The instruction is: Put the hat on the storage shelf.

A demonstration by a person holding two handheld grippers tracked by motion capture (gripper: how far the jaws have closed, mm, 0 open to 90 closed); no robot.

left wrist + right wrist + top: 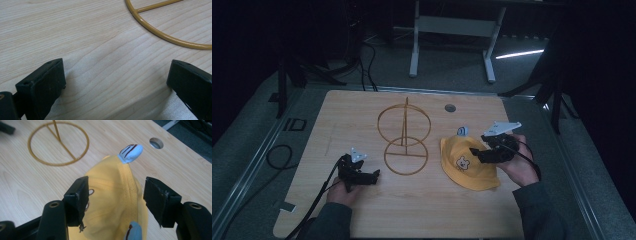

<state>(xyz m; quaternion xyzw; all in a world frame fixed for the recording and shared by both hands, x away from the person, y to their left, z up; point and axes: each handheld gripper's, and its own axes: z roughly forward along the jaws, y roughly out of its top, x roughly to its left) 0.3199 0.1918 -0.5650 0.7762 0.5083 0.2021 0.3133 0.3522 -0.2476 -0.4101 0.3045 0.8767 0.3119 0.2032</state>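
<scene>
A yellow hat (pixel 469 162) is seen lying flat on a pale wooden table (pixel 412 210), to the right of a gold wire stand (pixel 404 135). No brand or readable writing is visible; a small bear face is printed on the hat's crown, and two light-blue ear-like tabs with dark stripes are sewn to it, one (pixel 130 152) at the far edge, another at the near edge in the right gripper view.

The right gripper (pixel 476 152) is held over the hat's right side, its jaws spread wide and pressing on nothing; in its own view the soft cotton crown is seen between and below the two black pads (pixel 79 195), apart from them. The left gripper (pixel 373 176) is rested on the table near the stand's base ring, jaws wide as well, with bare wood grain between them in the left gripper view.

The stand is made of thin metal rod: a flat round base ring crossed by a bar, an upright post, and a second ring above. The hat's brim lies just beside the base ring, apart from it. Open table is left in front of the hat and the left gripper; the right edge runs near the right hand (pixel 522 167). A round cable hole (pixel 450 107) is cut near the far edge.
</scene>
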